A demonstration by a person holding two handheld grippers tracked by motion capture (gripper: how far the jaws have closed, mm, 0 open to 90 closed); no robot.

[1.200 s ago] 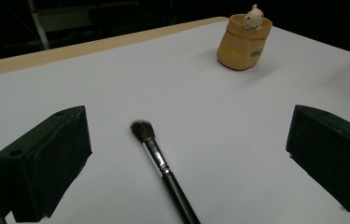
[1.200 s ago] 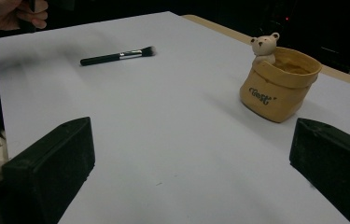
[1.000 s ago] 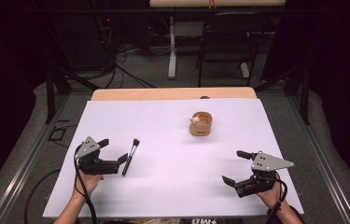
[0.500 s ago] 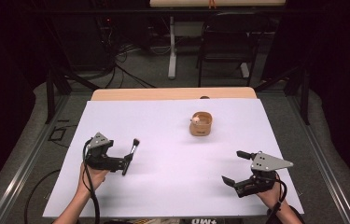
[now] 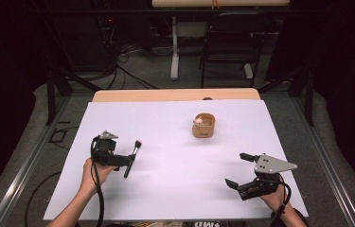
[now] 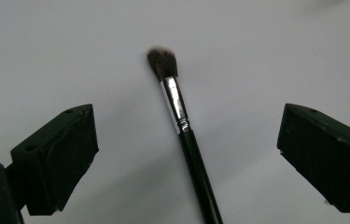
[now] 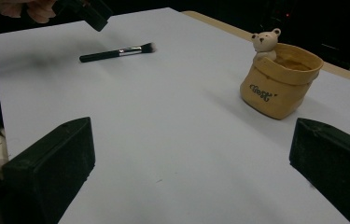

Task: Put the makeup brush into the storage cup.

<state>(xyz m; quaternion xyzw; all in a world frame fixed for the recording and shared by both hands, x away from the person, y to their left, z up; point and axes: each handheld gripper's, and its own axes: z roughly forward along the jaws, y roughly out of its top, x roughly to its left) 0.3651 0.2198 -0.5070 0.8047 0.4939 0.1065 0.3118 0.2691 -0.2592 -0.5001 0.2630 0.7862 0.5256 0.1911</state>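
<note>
Left gripper view looks down along the 2 black jaws of the left gripper (image 6: pixel 186 154), which stand spread wide apart over the white sheet (image 6: pixel 266 56). They have just been closing a little, yet neither pad touches anything. Between them lies the makeup brush (image 6: pixel 186 140), roughly midway, its black handle running up from the bottom edge of that view, its silver ferrule above that and its dark bristle tuft pointing away from the gripper. A clear gap shows on each side of the handle.

From the high view, the left gripper (image 5: pixel 118 161) hangs over the left half of the sheet, nearer its front edge than its back edge, with the person's left hand (image 5: pixel 94 172) around its body. The brush (image 5: pixel 132 152) lies flat on the sheet right at the jaw tips, slanted, with its bristles toward the back edge.

Farther out, the right gripper (image 5: pixel 239 170) sits near the front right corner of the sheet, its jaws likewise spread with nothing between them. Its own view looks across the sheet at the brush (image 7: pixel 116 52) lying well off, and at a tan bag-shaped pot (image 7: pixel 280 86) with a small bear figure (image 7: pixel 265 43) on its rim. That pot (image 5: pixel 204 125) stands right of the sheet's middle, toward the back edge, well apart from both grippers.
</note>
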